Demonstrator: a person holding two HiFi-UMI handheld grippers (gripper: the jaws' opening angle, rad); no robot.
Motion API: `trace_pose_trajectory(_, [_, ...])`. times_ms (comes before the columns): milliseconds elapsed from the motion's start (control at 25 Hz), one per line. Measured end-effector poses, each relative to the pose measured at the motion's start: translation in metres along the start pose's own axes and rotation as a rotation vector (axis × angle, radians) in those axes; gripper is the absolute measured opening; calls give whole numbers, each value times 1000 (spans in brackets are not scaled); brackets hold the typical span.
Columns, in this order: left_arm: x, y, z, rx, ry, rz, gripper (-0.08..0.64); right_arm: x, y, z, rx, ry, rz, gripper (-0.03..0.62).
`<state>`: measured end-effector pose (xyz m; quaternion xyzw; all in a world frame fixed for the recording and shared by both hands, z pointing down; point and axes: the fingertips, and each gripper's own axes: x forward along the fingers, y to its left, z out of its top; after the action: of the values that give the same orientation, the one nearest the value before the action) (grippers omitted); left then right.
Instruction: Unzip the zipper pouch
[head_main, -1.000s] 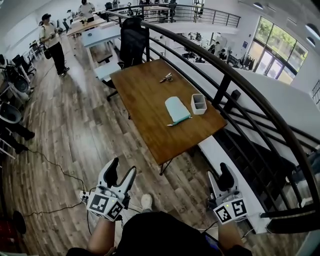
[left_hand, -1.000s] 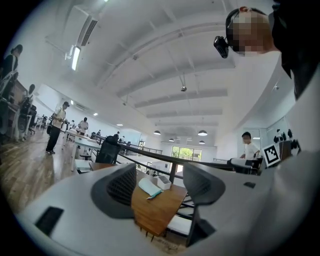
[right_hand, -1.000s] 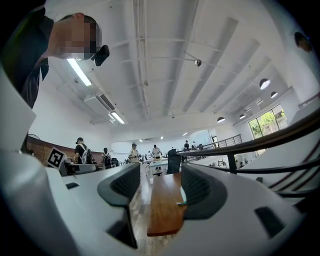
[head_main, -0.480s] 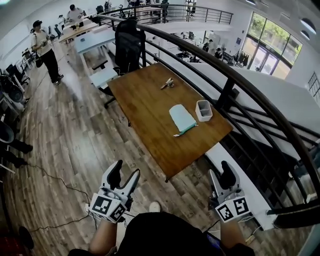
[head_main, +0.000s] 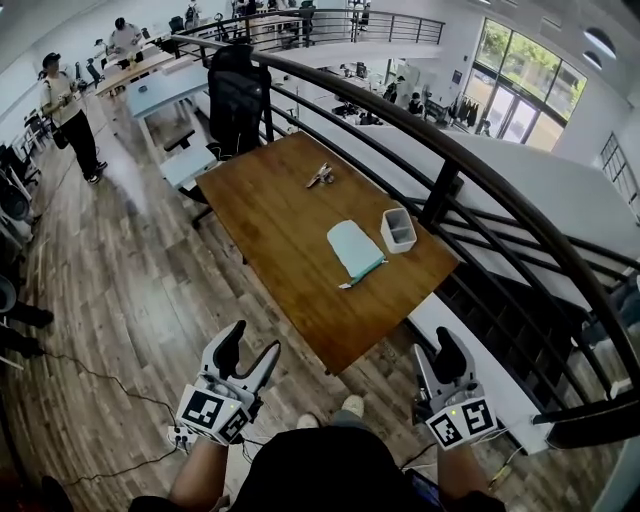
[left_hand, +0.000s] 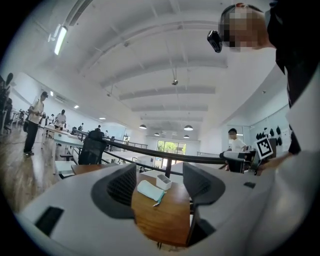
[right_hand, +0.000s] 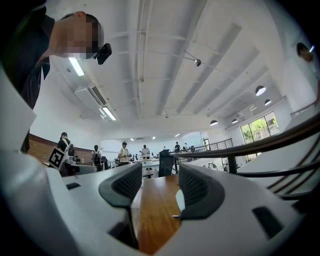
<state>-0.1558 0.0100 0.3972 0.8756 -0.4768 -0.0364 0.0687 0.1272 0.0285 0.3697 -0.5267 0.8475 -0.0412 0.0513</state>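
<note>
The left gripper (head_main: 250, 343), one of two, hangs released and empty, short of the single wooden tabletop (head_main: 270, 215). One soft, pale-teal zipper pouch (head_main: 355, 250) lies flat there, just beside one white rectangular box (head_main: 398, 230), both placed as before. The right gripper (head_main: 437, 352) is empty, its jaws apart but lately narrowing.
</note>
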Motion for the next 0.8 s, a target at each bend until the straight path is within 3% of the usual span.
trace_pose_trajectory(600, [92, 29, 8, -1, 20, 43, 284, 79, -66, 5, 10, 5, 44, 218])
trace_pose_trajectory(800, [117, 18, -14, -13, 75, 20, 284, 84, -91, -7, 34, 37, 36, 209])
